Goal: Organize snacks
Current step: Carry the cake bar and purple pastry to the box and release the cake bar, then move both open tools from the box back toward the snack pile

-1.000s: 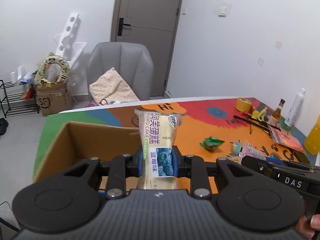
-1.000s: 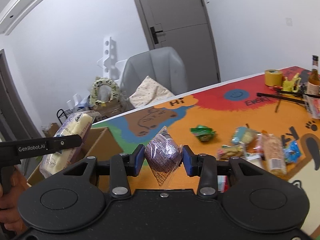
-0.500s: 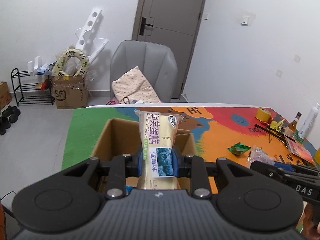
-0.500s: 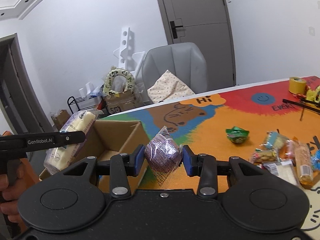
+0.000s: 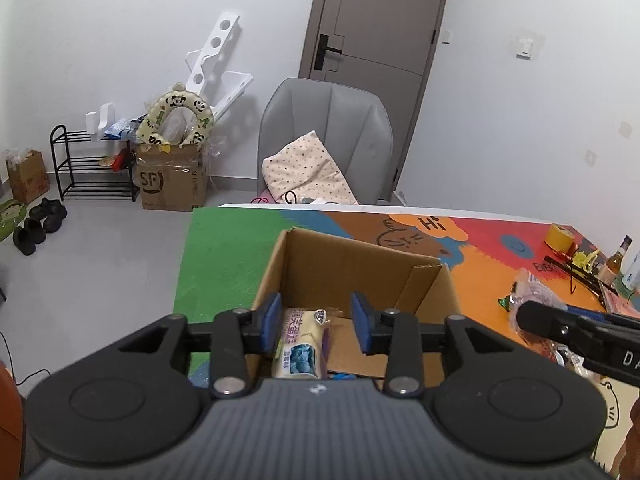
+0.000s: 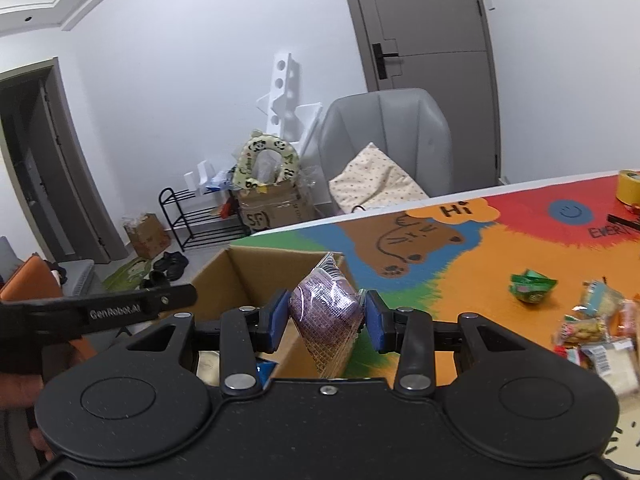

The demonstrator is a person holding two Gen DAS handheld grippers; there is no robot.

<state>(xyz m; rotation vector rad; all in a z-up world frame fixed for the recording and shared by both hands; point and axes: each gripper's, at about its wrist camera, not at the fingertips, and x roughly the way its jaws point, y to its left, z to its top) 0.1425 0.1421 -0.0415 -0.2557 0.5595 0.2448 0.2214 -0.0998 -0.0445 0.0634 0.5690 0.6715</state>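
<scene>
An open cardboard box (image 5: 352, 264) (image 6: 240, 276) stands at the table's green left end. My left gripper (image 5: 316, 322) hangs over it with its jaws opening, pads clear of the cake. The yellow blueberry cake packet (image 5: 300, 346) lies below them inside the box, partly hidden by the gripper body. My right gripper (image 6: 325, 320) is shut on a purple cone-shaped snack packet (image 6: 326, 316), held above the box's right wall. The left gripper's body (image 6: 100, 312) shows at the left of the right wrist view.
Loose snack packets (image 6: 592, 328) and a green packet (image 6: 532, 286) lie on the orange part of the table mat. A tape roll (image 5: 560, 236), a bottle (image 5: 616, 264) and pens sit at the far right. A grey chair (image 5: 324, 140) stands behind the table.
My left gripper's jaws have spread and the cake packet has dropped from them into the box. Both grippers have moved left toward the box; the right still grips the purple packet.
</scene>
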